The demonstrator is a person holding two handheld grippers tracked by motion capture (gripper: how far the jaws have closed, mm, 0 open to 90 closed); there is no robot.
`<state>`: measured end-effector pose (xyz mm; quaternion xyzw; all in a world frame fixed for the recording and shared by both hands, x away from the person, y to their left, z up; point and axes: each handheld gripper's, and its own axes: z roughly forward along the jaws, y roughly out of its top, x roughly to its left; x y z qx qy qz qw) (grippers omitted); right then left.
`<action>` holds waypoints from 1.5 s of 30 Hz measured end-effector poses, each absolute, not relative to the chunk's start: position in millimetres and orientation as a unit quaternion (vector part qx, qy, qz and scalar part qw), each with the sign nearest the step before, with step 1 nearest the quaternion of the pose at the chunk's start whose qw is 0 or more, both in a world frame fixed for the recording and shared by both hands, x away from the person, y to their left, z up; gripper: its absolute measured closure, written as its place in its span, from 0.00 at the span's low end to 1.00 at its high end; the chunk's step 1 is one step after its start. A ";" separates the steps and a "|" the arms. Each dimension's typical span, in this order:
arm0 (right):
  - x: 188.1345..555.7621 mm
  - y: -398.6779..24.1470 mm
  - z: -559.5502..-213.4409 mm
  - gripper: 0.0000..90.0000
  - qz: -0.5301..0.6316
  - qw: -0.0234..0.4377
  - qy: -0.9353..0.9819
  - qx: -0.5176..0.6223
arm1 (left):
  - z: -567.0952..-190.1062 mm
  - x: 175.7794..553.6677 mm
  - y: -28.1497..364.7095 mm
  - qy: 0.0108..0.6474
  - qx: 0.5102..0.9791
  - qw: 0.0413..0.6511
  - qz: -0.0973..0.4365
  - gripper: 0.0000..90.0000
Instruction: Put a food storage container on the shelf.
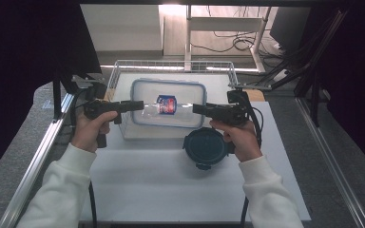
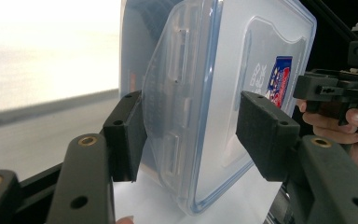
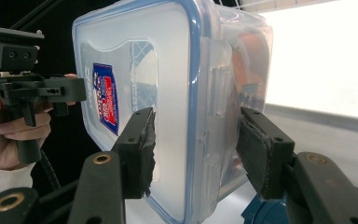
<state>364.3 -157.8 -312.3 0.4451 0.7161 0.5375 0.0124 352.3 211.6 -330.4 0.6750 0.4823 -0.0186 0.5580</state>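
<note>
So on the far left of the high view, the left gripper (image 1: pixel 140 105) comes in from the side, held pistol-style in the person's left hand (image 1: pixel 89 131), white sleeve and all. Its jaws are clamped onto the short left end of a clear rectangular container (image 1: pixel 168 109) with a blue-rimmed lid. In the left gripper view you can see both pads squeezing that end, one on the lid face, one under the body. The box has a red-and-blue sticker (image 1: pixel 166 105) in the middle of the lid. It sits up off the white table (image 1: pixel 171 190), between the two grippers, right in front of a wire basket (image 1: pixel 173 66).

Just below and right of the box there's a round dark blue lid (image 1: pixel 204 147) lying flat on the table.

Then on the right, the right gripper (image 1: pixel 195 109) does the same thing: jaws clenched on the box's right end, pads pressed either side in the right gripper view. Right hand (image 1: pixel 240 137) wraps the handle.
</note>
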 end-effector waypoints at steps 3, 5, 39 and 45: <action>368.9 -158.6 -308.5 0.53 0.538 0.015 0.716 0.443 | -325.5 355.7 209.6 0.482 0.676 0.558 -0.013 0.48; 372.0 -159.7 -305.7 0.53 0.539 0.015 0.717 0.442 | -321.3 359.0 208.4 0.480 0.677 0.557 -0.011 0.48; 450.3 -162.3 -281.9 0.51 0.509 0.005 0.720 0.471 | -315.0 432.3 201.9 0.504 0.667 0.547 -0.046 0.48; 460.9 -164.4 -295.3 0.50 0.512 -0.014 0.707 0.488 | -318.0 439.7 200.3 0.516 0.665 0.538 -0.047 0.49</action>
